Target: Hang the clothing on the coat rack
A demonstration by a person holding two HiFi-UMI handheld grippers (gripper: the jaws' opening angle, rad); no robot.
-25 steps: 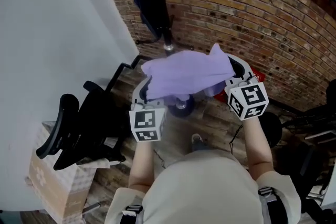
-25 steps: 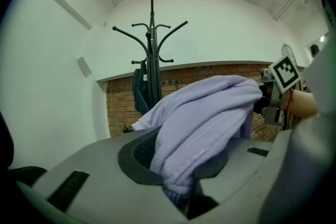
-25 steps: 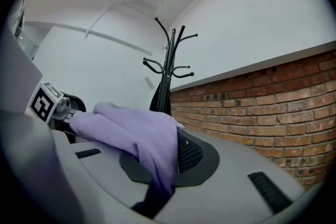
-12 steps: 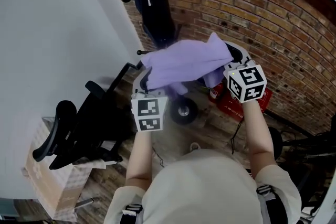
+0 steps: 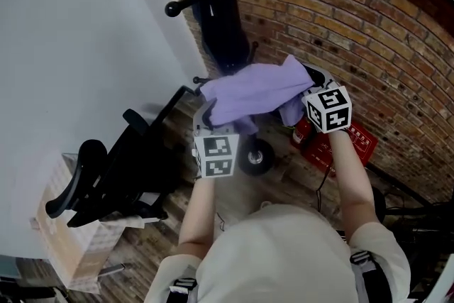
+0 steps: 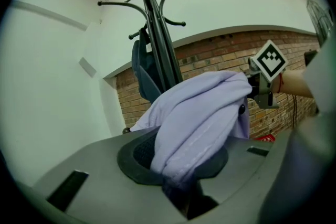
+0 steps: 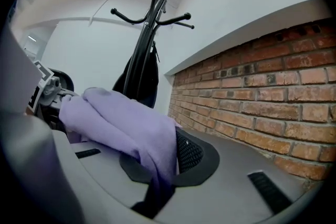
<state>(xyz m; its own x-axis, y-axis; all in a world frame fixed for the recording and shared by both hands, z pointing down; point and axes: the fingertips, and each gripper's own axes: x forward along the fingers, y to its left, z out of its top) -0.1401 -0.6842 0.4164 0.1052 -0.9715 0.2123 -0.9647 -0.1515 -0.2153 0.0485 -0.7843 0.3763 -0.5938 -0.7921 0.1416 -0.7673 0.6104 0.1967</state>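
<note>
The lilac garment [image 5: 252,92] hangs in the air in front of the person's chest, slung between the 2 tongs. It is near the coat rack [image 5: 216,3], which stands in the corner where the white wall meets the brick wall [image 5: 383,32]. The left tongs [image 6: 178,173] are clamped on 1 bunched end of the cloth. The right tongs [image 7: 160,168] are pinched tight on the other end. Folds of fabric run straight out from between each pair of pads. None of the garment touches a hook, and a dark bag or coat [image 6: 140,65] already hangs on the pole.

From where I stand, this looks like the carrying step: the garment is gripped and held up close to the rack, but not yet hung.

The next move calls for raising both ends well higher, since the curved hooks sit at the top of the pole, above the tongs. Then a free hook must be picked and a fold laid squarely over it before either grip lets go. Soft, bunched cloth could slide off a smooth hook if it is draped unevenly.
</note>
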